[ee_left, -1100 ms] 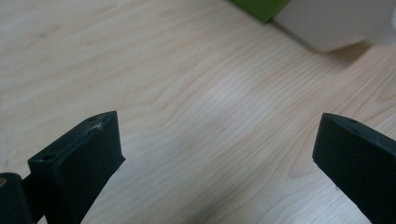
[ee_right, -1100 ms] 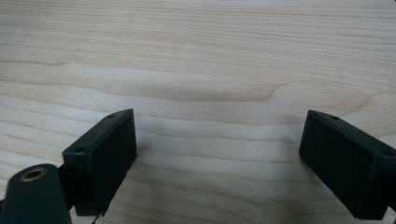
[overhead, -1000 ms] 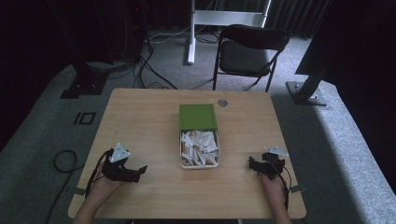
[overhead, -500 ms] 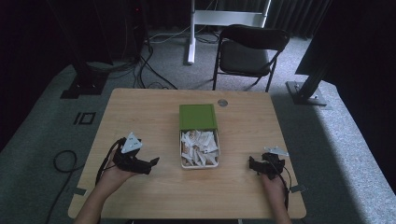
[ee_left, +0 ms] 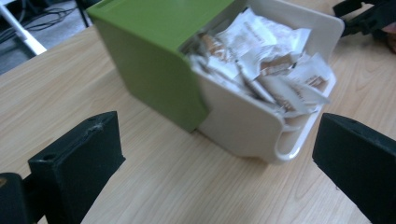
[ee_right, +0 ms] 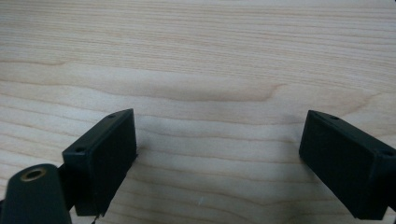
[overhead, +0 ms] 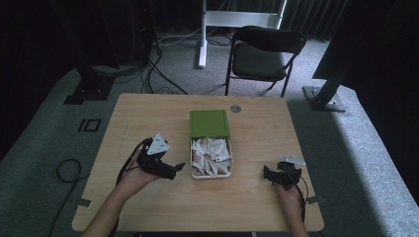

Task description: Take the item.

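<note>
**Left claw parked beside the packet box**

Left gripper sat spread wide, just left of the white bin mid-frame, not touching. Right gripper, lower right, was splayed over bare wooden table. Folding chair behind. Bin held white packets, maybe sachets, green lid half covering it.

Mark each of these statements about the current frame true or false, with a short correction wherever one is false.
1. The left claw is open, holding nothing. True.
2. The white tray is empty. False: it is heaped with small packets.
3. The green lid covers the whole tray. False: it covers the far part.
4. The right claw is shut on a packet. False: it is open over bare table.
5. A folding chair stands beyond the table. True.
</note>
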Available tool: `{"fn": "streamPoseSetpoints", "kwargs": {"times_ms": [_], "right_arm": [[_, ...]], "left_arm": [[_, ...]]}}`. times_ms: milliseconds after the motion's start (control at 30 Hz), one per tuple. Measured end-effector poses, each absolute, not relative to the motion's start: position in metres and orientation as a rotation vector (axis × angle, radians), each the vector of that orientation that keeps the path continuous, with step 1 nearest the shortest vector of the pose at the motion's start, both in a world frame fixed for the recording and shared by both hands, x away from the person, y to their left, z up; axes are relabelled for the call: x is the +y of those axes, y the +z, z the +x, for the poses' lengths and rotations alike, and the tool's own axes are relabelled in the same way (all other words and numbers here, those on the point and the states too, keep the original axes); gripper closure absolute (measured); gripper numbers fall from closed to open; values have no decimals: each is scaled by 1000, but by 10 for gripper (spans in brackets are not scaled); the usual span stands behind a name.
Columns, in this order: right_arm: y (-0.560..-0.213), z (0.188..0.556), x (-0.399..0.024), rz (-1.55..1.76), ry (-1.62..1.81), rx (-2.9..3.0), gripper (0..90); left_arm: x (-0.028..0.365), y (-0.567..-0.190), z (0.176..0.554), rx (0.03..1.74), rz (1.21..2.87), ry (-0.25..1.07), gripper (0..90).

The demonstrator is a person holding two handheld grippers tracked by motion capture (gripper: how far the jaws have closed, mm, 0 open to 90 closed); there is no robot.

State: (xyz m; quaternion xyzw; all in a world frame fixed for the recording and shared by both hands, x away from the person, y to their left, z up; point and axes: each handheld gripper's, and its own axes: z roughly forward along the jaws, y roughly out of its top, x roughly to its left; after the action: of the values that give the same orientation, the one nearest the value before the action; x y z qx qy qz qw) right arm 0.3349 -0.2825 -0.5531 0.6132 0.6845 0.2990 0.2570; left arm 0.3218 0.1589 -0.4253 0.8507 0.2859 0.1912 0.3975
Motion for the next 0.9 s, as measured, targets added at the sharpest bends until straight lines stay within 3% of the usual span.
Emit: {"fn": "streamPoseSetpoints", "kwargs": {"times_ms": [800,900], "right_arm": [[-553,335,-283,1663,812,1857,109],[-553,335,-283,1663,812,1857,109]], "left_arm": [[85,-437,346,587,2292,376,19],[80,-436,348,575,2299,380,52]]}}
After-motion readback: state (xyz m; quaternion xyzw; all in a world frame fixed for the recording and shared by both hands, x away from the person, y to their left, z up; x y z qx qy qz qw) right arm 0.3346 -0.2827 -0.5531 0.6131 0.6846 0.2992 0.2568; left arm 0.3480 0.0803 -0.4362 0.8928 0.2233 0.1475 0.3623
